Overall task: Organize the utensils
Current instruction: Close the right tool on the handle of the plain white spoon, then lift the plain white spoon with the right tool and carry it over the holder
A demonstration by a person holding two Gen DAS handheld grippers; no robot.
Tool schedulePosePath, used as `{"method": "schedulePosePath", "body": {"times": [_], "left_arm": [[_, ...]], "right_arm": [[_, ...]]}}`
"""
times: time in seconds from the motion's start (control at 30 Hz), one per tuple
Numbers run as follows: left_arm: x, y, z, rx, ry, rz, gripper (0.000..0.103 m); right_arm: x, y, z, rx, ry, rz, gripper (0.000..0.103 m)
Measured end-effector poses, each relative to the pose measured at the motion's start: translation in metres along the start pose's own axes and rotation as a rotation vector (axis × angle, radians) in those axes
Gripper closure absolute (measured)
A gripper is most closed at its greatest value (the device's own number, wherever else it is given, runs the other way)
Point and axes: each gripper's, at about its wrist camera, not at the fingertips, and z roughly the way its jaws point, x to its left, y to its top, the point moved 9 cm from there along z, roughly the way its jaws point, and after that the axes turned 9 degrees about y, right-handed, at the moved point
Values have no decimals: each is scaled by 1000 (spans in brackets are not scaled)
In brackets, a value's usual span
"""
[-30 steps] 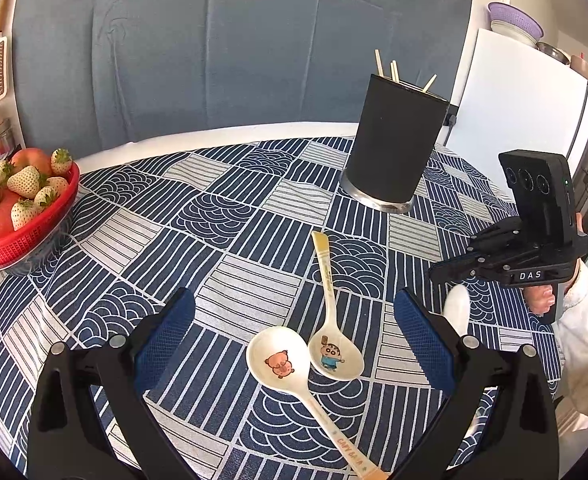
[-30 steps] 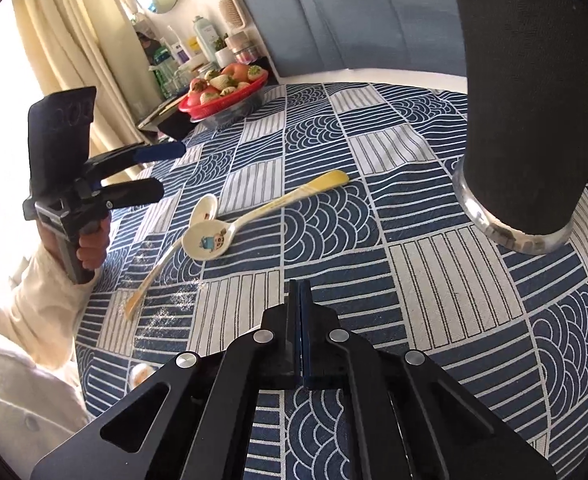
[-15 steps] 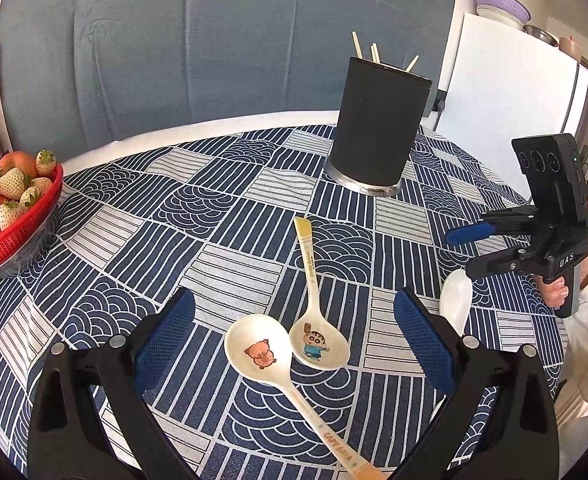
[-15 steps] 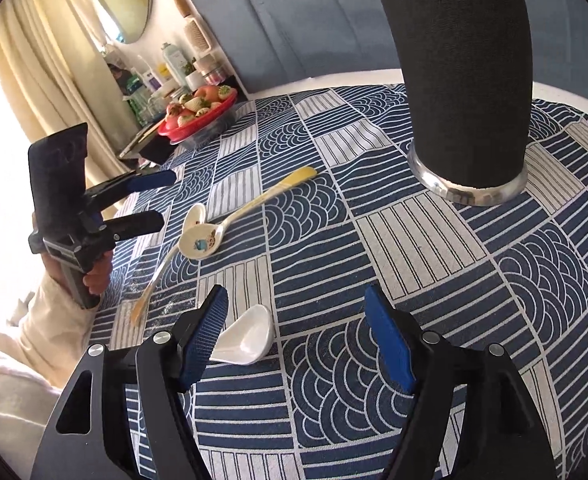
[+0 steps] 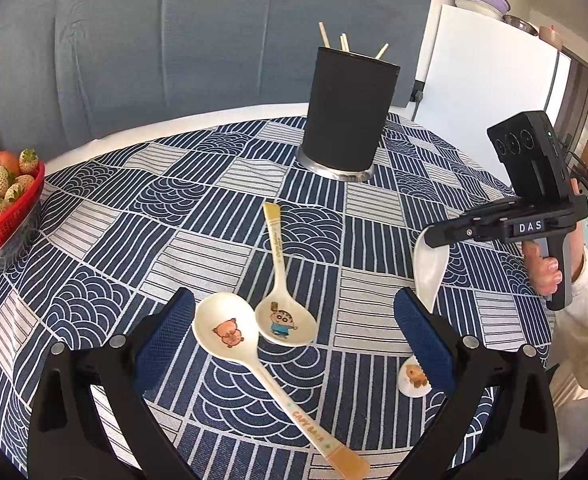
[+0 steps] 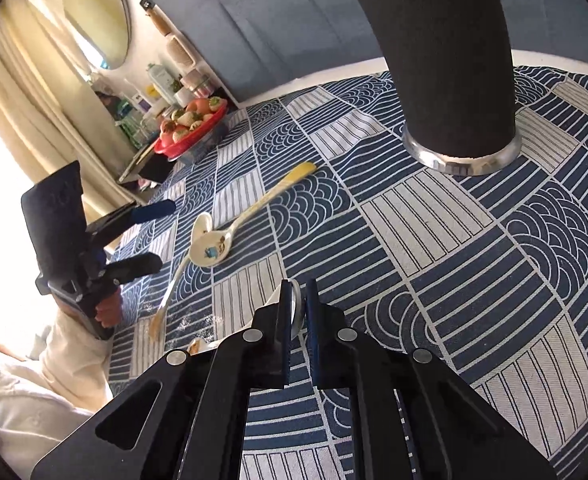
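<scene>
Three spoons counted, one of them newly in hand. Found the right gripper (image 6: 298,292), spread wide over the white spoon (image 6: 291,300) half a second before, now clamped narrow on that spoon's thin rim, pads pressing from both sides. Seen from the left wrist, same right gripper (image 5: 430,236) off to the right and ahead, with the white spoon (image 5: 430,268) hanging down from its tips at a slant, wide end up and tapering downward. Could not tell whether the small round white piece with an orange figure (image 5: 414,376), just under the left gripper's right finger, belonged to this spoon or still touched the counter (image 5: 133,220). Judged the pick-up made, the carry to the holder not yet done. Noted the black holder (image 6: 442,60) ahead and to the right of the right gripper, upright, with chopsticks (image 5: 344,42) sticking out of its top. Left gripper (image 5: 289,304) kept wide and empty, hovering over the other two: pig spoon (image 5: 225,328) and cartoon-boy spoon (image 5: 283,316), flat between its fingers, bowls touching, handles pointing opposite ways. Looked glossy, hard and slippery, so a rim grip likely to pivot.
</scene>
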Motion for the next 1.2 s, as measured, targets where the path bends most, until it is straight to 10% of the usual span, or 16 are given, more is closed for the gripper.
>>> {"method": "schedulePosePath", "body": {"times": [0.9, 1.2], "left_arm": [[-103, -8, 47, 173, -210, 267, 27], [-102, -5, 62, 229, -233, 252, 74]], "right_arm": [[-14, 26, -26, -94, 25, 17, 96], [-11, 32, -29, -110, 22, -9, 96]]}}
